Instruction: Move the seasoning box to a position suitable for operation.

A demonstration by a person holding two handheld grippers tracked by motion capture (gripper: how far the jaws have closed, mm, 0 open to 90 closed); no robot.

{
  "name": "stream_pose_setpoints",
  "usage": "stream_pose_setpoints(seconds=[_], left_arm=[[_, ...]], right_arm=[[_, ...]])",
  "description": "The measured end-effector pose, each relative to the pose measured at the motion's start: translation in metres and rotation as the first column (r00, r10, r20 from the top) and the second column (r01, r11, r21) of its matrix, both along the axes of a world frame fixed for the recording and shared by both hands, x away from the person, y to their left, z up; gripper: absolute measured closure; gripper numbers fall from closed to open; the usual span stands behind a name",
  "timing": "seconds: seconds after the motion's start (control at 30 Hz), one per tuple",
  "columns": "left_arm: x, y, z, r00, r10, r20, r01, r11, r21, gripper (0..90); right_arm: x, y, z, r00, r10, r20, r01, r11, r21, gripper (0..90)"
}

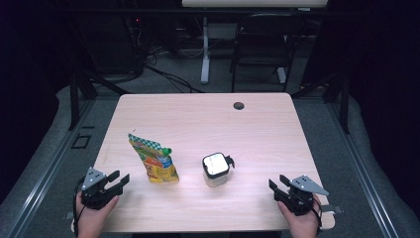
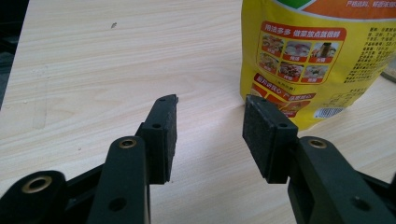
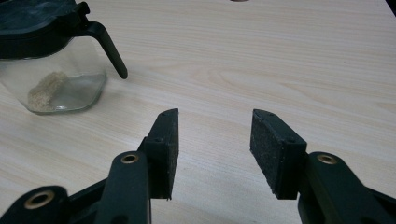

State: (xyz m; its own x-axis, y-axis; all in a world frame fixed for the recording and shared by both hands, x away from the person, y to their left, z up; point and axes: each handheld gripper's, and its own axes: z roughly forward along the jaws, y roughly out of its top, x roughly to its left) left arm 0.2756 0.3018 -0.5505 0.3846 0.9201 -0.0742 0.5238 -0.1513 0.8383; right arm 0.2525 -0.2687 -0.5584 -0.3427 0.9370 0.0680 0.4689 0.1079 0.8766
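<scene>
Two empty grippers wait at the near edge of a table, a pouch and a jar untouched between them.

A pale wooden table (image 1: 257, 124) holds a yellow seasoning pouch (image 1: 154, 161) standing left of centre, its top folded over, and a small clear jar (image 1: 216, 170) with a black lid and handle just right of it, the two apart. The jar holds only a little tan powder at its bottom (best seen from the right gripper view). The left gripper (image 1: 119, 181) sits at the near left, jaws spread wide and empty, the pouch close ahead. The right gripper (image 1: 275, 188) sits near right, equally wide and empty, the jar off to its left. By my reading nothing has begun: every grasp is still to come.
</scene>
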Motion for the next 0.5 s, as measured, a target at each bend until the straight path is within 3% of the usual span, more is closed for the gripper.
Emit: stream_pose_setpoints(seconds=[0.23, 0.33, 0.5], left_arm=[[-0.004, 0.001, 0.001, 1.0000, 0.007, -0.007, -0.007, 1.0000, -0.005, 57.9], [-0.004, 0.002, 0.001, 0.9999, 0.012, 0.000, -0.012, 0.9997, -0.020, 58.3], [-0.004, 0.000, 0.002, 1.0000, 0.006, -0.002, -0.006, 1.0000, -0.006, 58.0]], right_arm=[[0.001, 0.005, 0.003, 0.9996, 0.025, 0.016, -0.025, 0.9997, 0.001, 52.3], [0.003, 0.014, 0.008, 0.9984, 0.050, 0.028, -0.049, 0.9985, -0.022, 52.3], [0.008, 0.027, 0.015, 0.9936, 0.112, 0.016, -0.111, 0.9919, -0.062, 51.0]])
